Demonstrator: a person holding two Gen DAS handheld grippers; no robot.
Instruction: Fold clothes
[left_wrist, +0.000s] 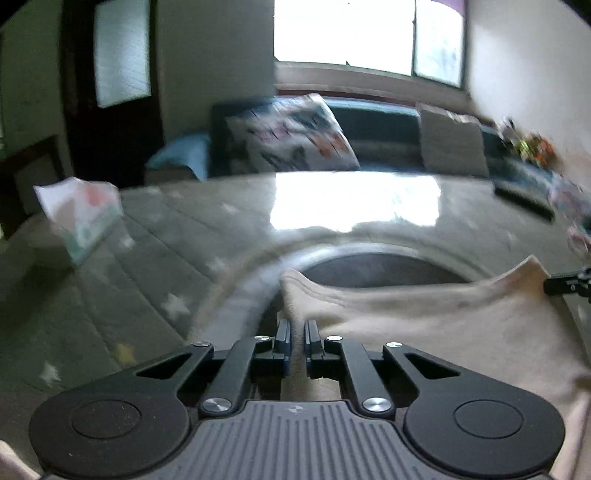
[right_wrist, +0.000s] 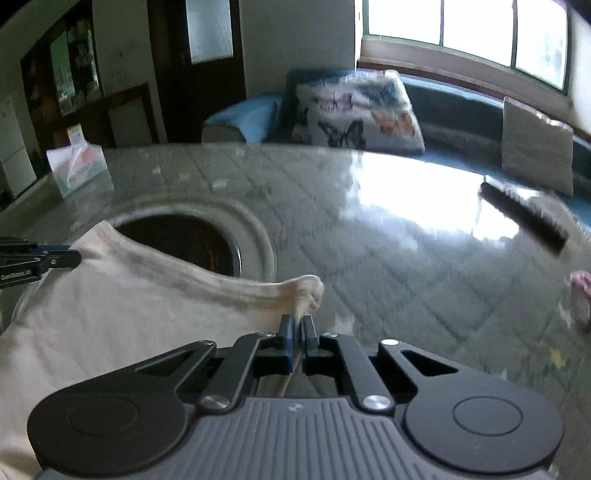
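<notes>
Between the two tools hangs a cream garment (right_wrist: 122, 317), stretched by its upper edge above the surface (right_wrist: 388, 236). Left tool (left_wrist: 297, 328) is clenched on one top corner of the cloth; right tool (right_wrist: 298, 325) is clenched on the other corner, fabric bunched just ahead of its fingertips. Each tool shows at the edge of the other's view, gripping the far corner.

Cloth edge sags in a curve between the grips, body of it falling toward the cameras. Just beyond that edge, a round dark opening with a pale raised rim (right_wrist: 258, 236) sits in the surface. Surface is glossy, grey-green quilted pattern with pale stars, strong window glare ahead of the tools.

Ahead-left of both tools, a tissue box (right_wrist: 79, 166) near the surface edge. Ahead-right, a dark flat bar-shaped object (right_wrist: 524, 221), blurred, cannot identify.

Past the surface: blue sofa (right_wrist: 461, 107) with a butterfly-print cushion (right_wrist: 358, 110) and a grey cushion (right_wrist: 535, 144), bright window (right_wrist: 465, 26) above, dark wooden door (right_wrist: 207, 66) to the left.
</notes>
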